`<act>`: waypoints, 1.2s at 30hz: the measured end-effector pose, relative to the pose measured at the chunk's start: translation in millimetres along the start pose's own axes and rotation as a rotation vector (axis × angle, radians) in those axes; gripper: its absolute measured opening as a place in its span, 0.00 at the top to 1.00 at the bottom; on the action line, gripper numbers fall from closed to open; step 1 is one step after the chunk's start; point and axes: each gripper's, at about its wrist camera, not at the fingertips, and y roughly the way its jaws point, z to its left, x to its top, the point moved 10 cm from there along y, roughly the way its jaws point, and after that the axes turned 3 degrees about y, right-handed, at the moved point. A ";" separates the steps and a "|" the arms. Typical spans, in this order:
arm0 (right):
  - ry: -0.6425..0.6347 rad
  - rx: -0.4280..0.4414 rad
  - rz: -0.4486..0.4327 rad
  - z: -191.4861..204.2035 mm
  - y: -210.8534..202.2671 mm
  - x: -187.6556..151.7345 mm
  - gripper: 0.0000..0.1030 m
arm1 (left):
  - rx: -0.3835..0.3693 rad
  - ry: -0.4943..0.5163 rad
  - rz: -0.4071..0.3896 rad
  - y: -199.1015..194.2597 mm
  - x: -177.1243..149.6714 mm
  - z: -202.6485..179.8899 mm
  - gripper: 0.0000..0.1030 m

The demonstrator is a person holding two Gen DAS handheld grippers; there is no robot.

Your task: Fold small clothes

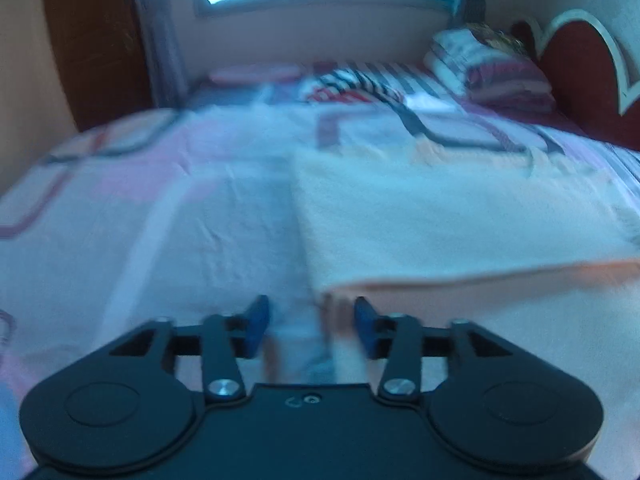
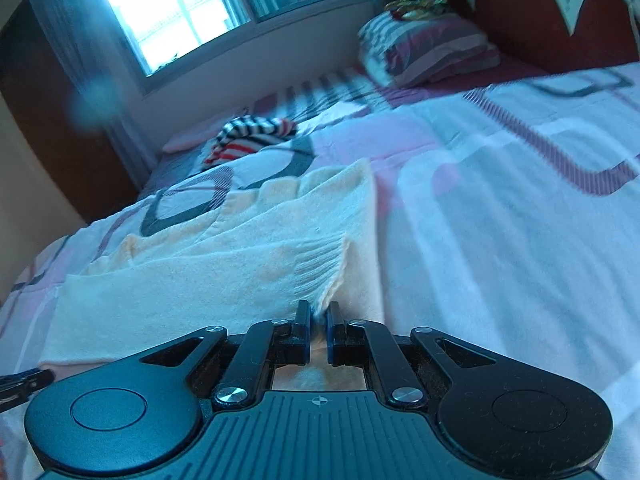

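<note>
Cream knit, soft and fuzzy, lies before you: a small sweater [image 2: 224, 264] spread on the bed [image 2: 500, 216], partly folded, with a ribbed hem. Your right gripper [image 2: 319, 330] has its blue-padded fingers [image 2: 305, 328] pressed nearly together, pinching a corner of that ribbed hem, which rises in a small peak from the pinch. Your left gripper [image 1: 313, 326] has its fingers [image 1: 258, 326] spread apart; the sweater's [image 1: 460, 220] near edge lies just ahead and a blurred bit of cloth shows in the gap, but the pads do not press on it.

The bedsheet is smooth cotton, white and pink, printed with grey and maroon rounded outlines. Further up the bed lies a crumpled striped garment [image 2: 250, 134] in black, white and red. A striped pillow [image 2: 428, 50] rests against the dark red headboard [image 2: 532, 12] with its scalloped white trim.

The left view is blurred, and shows the sweater's long folded edge. The right view is sharper; it alone shows the ribbing, plus a bright window [image 2: 168, 12].
</note>
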 end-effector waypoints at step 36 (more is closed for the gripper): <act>-0.162 0.192 0.037 123.1 74.3 5.1 0.53 | -0.233 0.118 -0.065 67.3 79.4 -101.1 0.27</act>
